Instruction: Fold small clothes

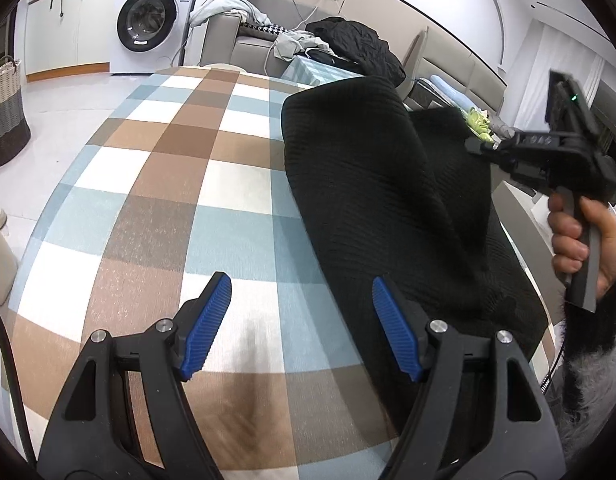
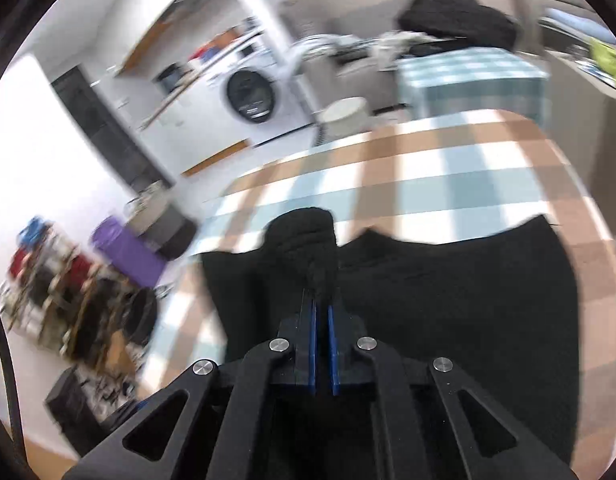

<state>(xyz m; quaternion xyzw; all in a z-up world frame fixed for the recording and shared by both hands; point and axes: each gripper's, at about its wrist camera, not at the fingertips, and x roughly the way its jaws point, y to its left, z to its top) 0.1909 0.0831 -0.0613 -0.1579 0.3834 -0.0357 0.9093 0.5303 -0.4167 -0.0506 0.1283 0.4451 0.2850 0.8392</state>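
The right gripper's (image 2: pixel 322 300) blue ribbed fingers (image 2: pixel 313 344) are pressed together on a bunched fold of the black ribbed knit garment (image 2: pixel 448 300), pinching an edge that rises in a small hump just ahead of the tips. The left gripper's (image 1: pixel 302 320) fingers (image 1: pixel 206 332) stand well apart with nothing between them; its left finger hovers over the bare cloth, and its right finger is at the near left edge of the garment. The garment lies on the right part of the worktop, spread over the brown, blue and white checked tablecloth (image 1: pixel 156 184), with one part already doubled over itself. A bare hand (image 1: pixel 580 240) holds the right gripper's handle at the far right.

The step in hand looks like carrying the pinched edge across to make a fold. To do it well, the pinch should hold both layers and lift only enough to clear the cloth beneath. The left gripper could pin the near edge so the garment does not slide. The right wrist view is blurred, so how much fabric is caught is unclear.
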